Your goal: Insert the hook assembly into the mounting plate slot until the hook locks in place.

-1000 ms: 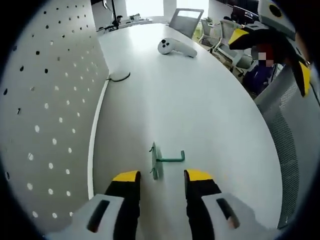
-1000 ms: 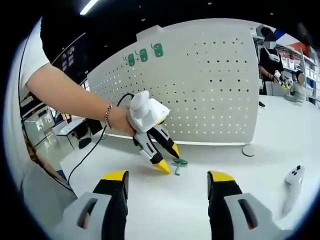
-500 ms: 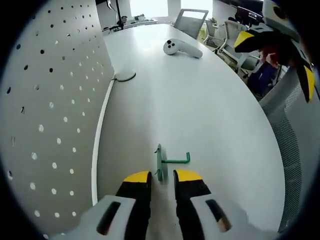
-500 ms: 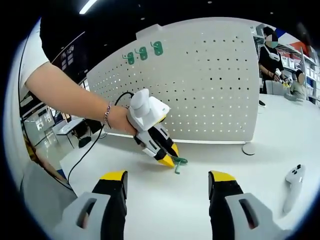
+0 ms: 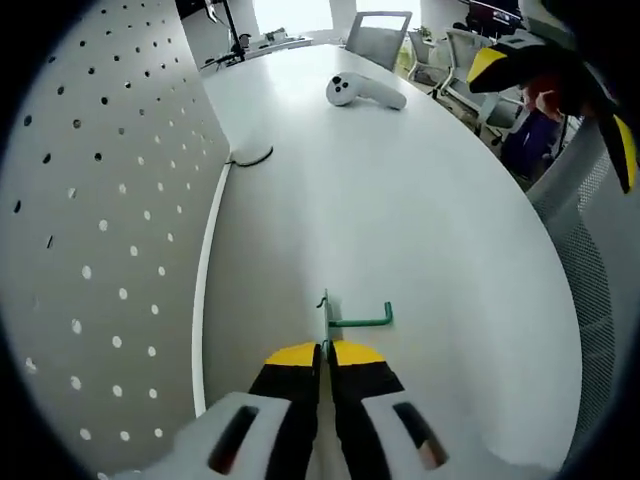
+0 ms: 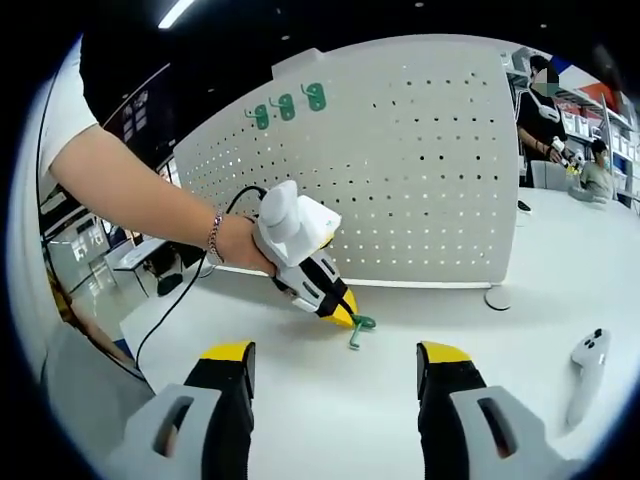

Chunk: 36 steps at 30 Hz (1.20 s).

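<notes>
Your left gripper (image 5: 322,352) is reaching low along the white table (image 5: 420,210), its yellow-tipped jaws pinching the flat plate of the small green metal hook assembly (image 5: 350,320). Your right gripper (image 6: 335,352) is hovering wide open, well behind. The white perforated mounting plate (image 6: 400,170) is standing beyond.

White controller (image 5: 365,92); black cable (image 5: 250,157); chairs (image 5: 378,40)

Green hook (image 5: 345,322), yellow-tipped black fingers (image 5: 294,357), white pegboard (image 6: 400,170) dotted with dark holes, white table (image 5: 400,220)
</notes>
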Available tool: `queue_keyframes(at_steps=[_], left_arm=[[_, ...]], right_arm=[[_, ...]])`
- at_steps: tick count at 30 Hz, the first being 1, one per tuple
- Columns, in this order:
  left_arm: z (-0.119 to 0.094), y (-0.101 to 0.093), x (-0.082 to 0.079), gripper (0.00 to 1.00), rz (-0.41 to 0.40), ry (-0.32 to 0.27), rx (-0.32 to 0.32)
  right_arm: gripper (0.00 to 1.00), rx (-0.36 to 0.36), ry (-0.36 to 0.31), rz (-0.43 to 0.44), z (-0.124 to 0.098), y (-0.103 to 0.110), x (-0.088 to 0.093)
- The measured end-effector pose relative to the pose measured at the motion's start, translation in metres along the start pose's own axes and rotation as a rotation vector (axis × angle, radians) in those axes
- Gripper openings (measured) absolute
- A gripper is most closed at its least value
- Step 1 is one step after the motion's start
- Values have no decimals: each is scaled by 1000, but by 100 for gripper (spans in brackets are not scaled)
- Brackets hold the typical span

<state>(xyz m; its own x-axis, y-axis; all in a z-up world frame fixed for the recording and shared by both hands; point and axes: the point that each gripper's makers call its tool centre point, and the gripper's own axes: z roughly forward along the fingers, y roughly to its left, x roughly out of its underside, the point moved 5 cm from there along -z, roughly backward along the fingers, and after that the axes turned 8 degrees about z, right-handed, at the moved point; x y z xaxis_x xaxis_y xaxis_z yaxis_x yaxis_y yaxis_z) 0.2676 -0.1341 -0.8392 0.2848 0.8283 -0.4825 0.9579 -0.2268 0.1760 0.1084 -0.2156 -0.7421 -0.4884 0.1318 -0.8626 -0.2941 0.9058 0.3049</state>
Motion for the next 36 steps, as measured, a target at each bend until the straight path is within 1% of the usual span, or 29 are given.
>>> queue_keyframes(at_steps=[7,12,13,15,17,23,25,27,29,36], left_arm=[[0,0,-2,4,15,8,1],[0,-1,-3,3,48,14,-15],[0,0,-3,3,48,13,-17],[0,1,-3,3,7,15,-22],[0,0,-3,3,21,14,-21],[0,1,-4,3,11,19,-17],[0,1,-4,3,28,15,-24],[1,1,-5,3,5,15,-25],[0,0,-4,3,1,9,-28],[0,0,-3,2,13,-2,-25]], right_arm=[[63,0,0,-1,0,0,0],[63,1,-3,3,-1,0,-1],[63,1,-3,4,-1,0,-1],[63,-1,0,5,0,0,0],[63,-2,-2,0,0,1,-1],[63,-1,-2,2,-1,0,0],[63,0,-3,2,-1,0,-1],[63,0,-3,3,-1,0,-1],[63,0,-2,4,-1,0,-1],[63,1,-3,6,0,-1,-1]])
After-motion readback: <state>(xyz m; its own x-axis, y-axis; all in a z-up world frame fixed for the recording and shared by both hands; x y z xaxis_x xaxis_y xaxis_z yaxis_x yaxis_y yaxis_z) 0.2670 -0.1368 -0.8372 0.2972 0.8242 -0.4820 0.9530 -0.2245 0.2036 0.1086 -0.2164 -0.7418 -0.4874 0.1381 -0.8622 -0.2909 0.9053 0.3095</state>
